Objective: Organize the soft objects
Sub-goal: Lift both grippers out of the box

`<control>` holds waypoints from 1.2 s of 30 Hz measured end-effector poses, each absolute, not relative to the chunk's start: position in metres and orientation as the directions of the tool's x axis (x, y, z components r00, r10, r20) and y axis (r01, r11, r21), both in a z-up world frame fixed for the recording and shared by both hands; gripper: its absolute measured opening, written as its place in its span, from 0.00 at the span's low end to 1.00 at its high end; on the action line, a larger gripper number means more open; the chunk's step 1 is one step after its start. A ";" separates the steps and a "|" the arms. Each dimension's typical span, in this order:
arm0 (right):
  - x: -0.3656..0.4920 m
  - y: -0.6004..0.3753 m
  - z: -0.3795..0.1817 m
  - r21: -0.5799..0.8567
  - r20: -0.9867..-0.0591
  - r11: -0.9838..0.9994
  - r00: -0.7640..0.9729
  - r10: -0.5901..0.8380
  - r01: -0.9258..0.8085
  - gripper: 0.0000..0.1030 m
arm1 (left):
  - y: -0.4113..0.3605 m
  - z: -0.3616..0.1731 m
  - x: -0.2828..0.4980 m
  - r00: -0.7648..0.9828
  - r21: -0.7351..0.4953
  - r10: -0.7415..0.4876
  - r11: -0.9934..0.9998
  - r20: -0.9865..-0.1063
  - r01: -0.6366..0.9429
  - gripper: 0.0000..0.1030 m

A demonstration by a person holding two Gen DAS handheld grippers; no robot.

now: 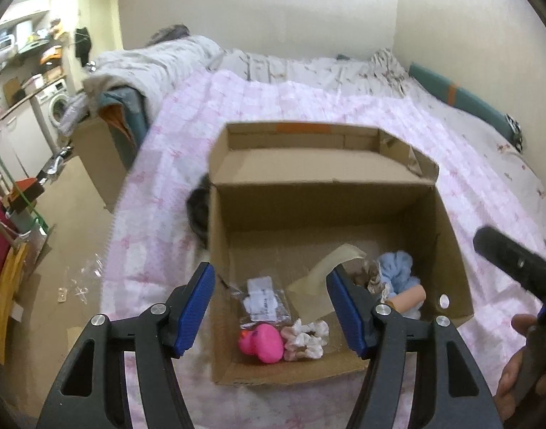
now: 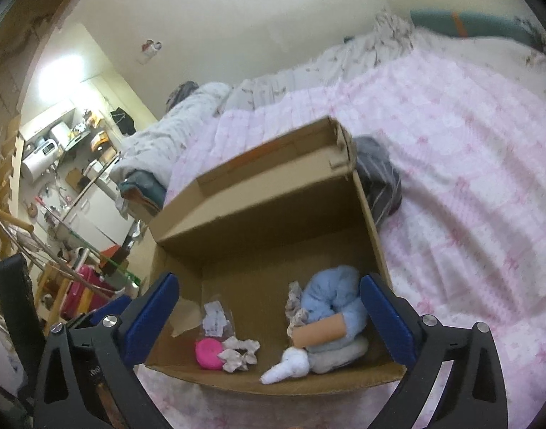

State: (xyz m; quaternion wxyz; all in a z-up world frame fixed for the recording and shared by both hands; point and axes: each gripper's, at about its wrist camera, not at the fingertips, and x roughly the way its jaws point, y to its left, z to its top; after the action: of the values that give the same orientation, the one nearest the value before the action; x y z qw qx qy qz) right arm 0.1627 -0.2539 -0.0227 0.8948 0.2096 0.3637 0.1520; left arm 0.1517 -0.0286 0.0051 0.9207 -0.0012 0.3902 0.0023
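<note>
An open cardboard box point(image 1: 451, 250) point(image 2: 366, 221) rests on a pink quilt. Inside lie a pink rubber duck point(image 1: 264, 346) point(image 2: 208, 354), a white floral scrunchie point(image 1: 305, 339) point(image 2: 237, 352), a small plastic packet point(image 1: 262, 300), a fluffy blue bundle point(image 1: 398, 268) point(image 2: 330, 293), a tan cylinder point(image 2: 319, 334) and a white soft toy point(image 2: 287, 364). My left gripper point(image 1: 269, 271) hangs open above the box's near left part, nothing between its blue pads. Over the near right part my right gripper point(image 2: 269, 279) stands wide open and empty.
A dark striped cloth point(image 1: 198, 211) point(image 2: 380, 182) lies on the quilt against the box's outer wall. A second cardboard box point(image 1: 98, 157) stands on the floor beside the bed. A folded grey duvet point(image 1: 158, 64) and a teal bolster point(image 1: 462, 96) lie farther back.
</note>
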 end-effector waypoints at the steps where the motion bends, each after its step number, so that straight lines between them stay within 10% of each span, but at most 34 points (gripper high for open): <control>1: 0.159 -0.254 -0.020 0.478 -0.582 0.869 0.697 0.419 -0.124 1.00 | -0.026 0.010 0.147 0.705 0.000 0.007 1.000 -0.709 -0.010 0.60; 36: 0.047 -0.248 0.007 0.285 -0.610 0.943 0.726 0.318 -0.174 1.00 | -0.008 0.039 0.074 0.736 -0.058 -0.014 0.998 -0.676 -0.035 0.84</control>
State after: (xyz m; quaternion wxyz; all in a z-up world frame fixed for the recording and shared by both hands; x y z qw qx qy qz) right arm 0.0469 -0.2481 0.0066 0.9230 0.1044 0.3456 0.1333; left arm 0.0745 -0.0078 0.0395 0.9311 -0.0335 0.3631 0.0055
